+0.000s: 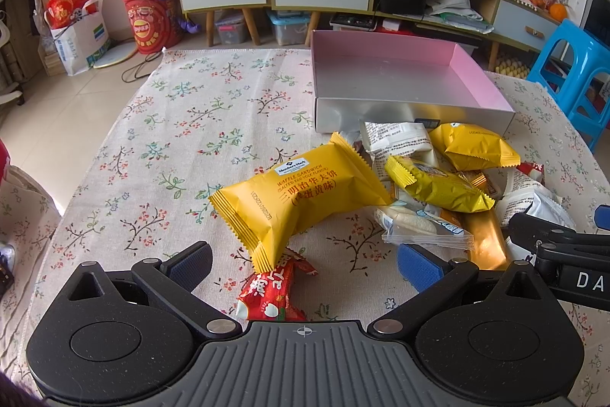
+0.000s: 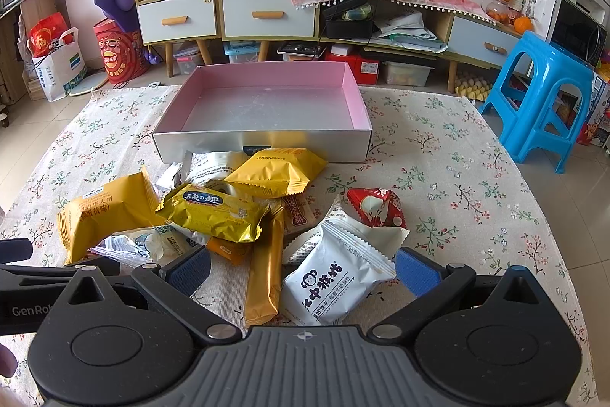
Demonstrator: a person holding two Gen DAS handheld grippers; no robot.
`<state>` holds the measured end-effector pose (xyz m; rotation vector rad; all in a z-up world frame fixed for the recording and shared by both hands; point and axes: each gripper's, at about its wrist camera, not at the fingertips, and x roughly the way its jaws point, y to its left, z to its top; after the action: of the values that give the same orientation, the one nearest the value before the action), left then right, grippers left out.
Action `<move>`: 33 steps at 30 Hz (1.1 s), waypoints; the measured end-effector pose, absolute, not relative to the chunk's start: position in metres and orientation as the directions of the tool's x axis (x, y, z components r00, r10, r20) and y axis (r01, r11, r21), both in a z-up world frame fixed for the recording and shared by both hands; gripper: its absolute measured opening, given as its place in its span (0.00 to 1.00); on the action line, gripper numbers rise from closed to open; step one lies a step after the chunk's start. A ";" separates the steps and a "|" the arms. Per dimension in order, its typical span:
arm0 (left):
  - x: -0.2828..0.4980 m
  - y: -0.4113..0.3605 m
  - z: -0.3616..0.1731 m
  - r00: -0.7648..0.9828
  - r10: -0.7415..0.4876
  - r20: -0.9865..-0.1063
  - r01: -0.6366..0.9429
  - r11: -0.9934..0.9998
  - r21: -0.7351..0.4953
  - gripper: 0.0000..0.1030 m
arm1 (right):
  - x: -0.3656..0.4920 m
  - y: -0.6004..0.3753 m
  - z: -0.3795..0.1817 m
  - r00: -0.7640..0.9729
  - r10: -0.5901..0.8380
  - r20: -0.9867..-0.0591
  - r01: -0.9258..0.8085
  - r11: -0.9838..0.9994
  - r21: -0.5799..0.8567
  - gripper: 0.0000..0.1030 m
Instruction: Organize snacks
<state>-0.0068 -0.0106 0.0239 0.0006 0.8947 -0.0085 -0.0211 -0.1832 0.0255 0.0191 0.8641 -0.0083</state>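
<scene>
A pile of snack packets lies on the floral tablecloth in front of an empty pink-lined silver box (image 1: 404, 109) (image 2: 263, 140). My left gripper (image 1: 305, 267) is open; a small red packet (image 1: 272, 288) lies between its fingers, under the end of a large yellow waffle packet (image 1: 301, 193). My right gripper (image 2: 303, 271) is open around a white monkey-logo packet (image 2: 331, 281) and a long gold packet (image 2: 265, 273). A yellow foil packet (image 2: 213, 212), another yellow packet (image 2: 278, 170) and a red packet (image 2: 375, 208) lie further in.
A blue plastic stool (image 2: 545, 98) stands right of the table. Cabinets with drawers (image 2: 267, 14) line the back wall. The table's left edge (image 1: 126, 94) drops to the tiled floor. The right gripper's body (image 1: 560, 254) shows at the left view's right edge.
</scene>
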 end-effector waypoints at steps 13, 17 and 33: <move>0.008 -0.012 0.044 0.595 -0.047 -0.802 0.058 0.998 -0.016 1.00 | -0.008 -0.192 0.042 0.666 -0.047 -0.744 0.061 0.998 -0.009 0.90; 0.021 -0.012 0.050 0.574 -0.086 -0.814 0.128 0.992 -0.014 1.00 | 0.008 -0.206 0.056 0.667 -0.041 -0.744 0.079 0.997 0.017 0.90; 0.082 0.020 0.039 0.431 -0.304 -0.850 0.276 0.941 -0.197 1.00 | 0.083 -0.224 0.024 0.440 0.290 -0.850 0.037 0.940 0.339 0.88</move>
<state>0.0815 0.0201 0.0394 -0.0298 1.0660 -0.3617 0.0829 -0.2238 0.0243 0.3301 1.1094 0.1608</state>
